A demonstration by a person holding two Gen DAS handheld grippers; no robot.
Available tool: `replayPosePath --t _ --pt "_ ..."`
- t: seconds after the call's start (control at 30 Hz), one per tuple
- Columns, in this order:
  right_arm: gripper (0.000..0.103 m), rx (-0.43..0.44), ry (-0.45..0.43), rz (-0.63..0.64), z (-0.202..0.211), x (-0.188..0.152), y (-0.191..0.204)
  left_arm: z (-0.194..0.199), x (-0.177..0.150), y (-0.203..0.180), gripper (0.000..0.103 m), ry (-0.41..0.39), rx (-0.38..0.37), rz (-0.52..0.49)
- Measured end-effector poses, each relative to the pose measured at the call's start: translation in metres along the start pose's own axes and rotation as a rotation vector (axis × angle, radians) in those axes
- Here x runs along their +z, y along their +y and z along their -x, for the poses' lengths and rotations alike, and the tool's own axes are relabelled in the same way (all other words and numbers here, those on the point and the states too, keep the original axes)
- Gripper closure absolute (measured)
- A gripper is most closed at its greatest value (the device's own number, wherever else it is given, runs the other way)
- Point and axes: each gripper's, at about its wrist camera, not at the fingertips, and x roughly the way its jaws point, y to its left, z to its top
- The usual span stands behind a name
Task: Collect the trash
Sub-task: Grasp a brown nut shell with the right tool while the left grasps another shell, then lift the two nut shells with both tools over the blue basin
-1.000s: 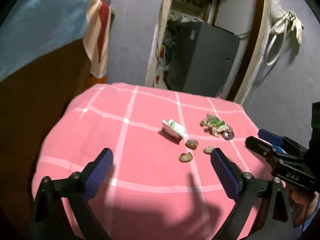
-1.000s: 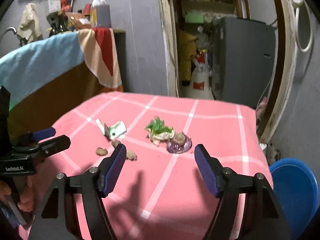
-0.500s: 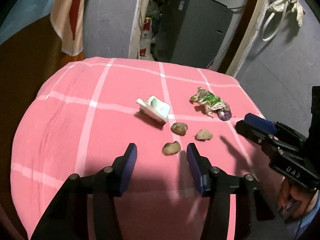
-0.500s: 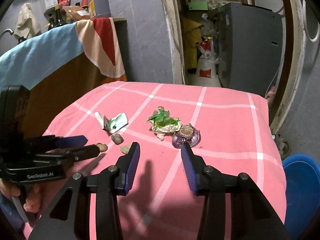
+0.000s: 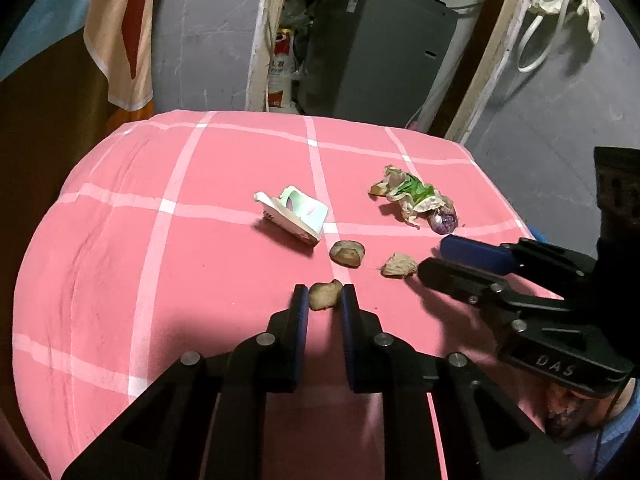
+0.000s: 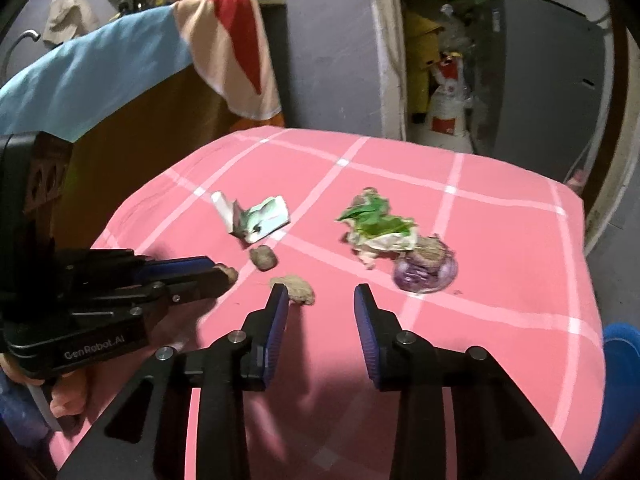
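Observation:
On the pink checked cloth (image 5: 160,240) lie three brown lumps, a crushed white-green carton (image 5: 294,214), a crumpled wrapper with green leaves (image 5: 412,196) and a purple scrap (image 5: 444,222). My left gripper (image 5: 324,300) is closing, and its pads pinch the nearest brown lump (image 5: 324,295), which still rests on the cloth. My right gripper (image 6: 320,300) is also closing, with nothing between its jaws. Another brown lump (image 6: 296,288) lies just past its left fingertip. The third lump (image 6: 263,258) sits below the carton (image 6: 256,220).
A blue bin (image 6: 620,380) stands off the cloth's right edge. A wooden counter draped with blue and striped cloth (image 6: 120,72) is at the left. Behind the table are a grey cabinet (image 5: 376,48) and a doorway. A hand (image 6: 68,396) holds the left gripper's handle.
Both grippers came down and forward toward the lumps while their jaws narrowed. The left jaws went from wide apart to pinching the nearest lump; the right tips now sit beside another lump.

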Motion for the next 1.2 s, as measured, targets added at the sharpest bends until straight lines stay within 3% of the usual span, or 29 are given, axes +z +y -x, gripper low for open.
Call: replayPosePath --t 0.17,0.3,0.53,0.73,0.93,1.2 --pt "0.073 0.029 0.04 0.021 -0.012 0.004 0.007 0.004 -0.001 0.006 0.091 -0.011 0.001 0.044" --pt "0.081 0.035 0.055 0.05 -0.017 0.006 0.014 0.01 -0.005 0.013 0.091 -0.023 -0.006 0.087" --pt "0.083 0.026 0.036 0.057 -0.01 0.001 0.018 0.02 -0.006 0.011 0.091 -0.05 0.008 0.108" --pt "0.083 -0.001 -0.079 0.044 0.026 -0.009 0.021 0.039 -0.007 0.0 0.091 -0.132 -0.01 0.12" --pt "0.083 -0.054 -0.233 0.016 0.074 -0.016 0.018 0.067 -0.004 -0.029 0.091 -0.27 -0.033 0.082" --pt "0.083 -0.184 -0.468 0.037 0.152 -0.02 0.015 0.104 0.006 -0.079 0.091 -0.453 -0.106 0.031"
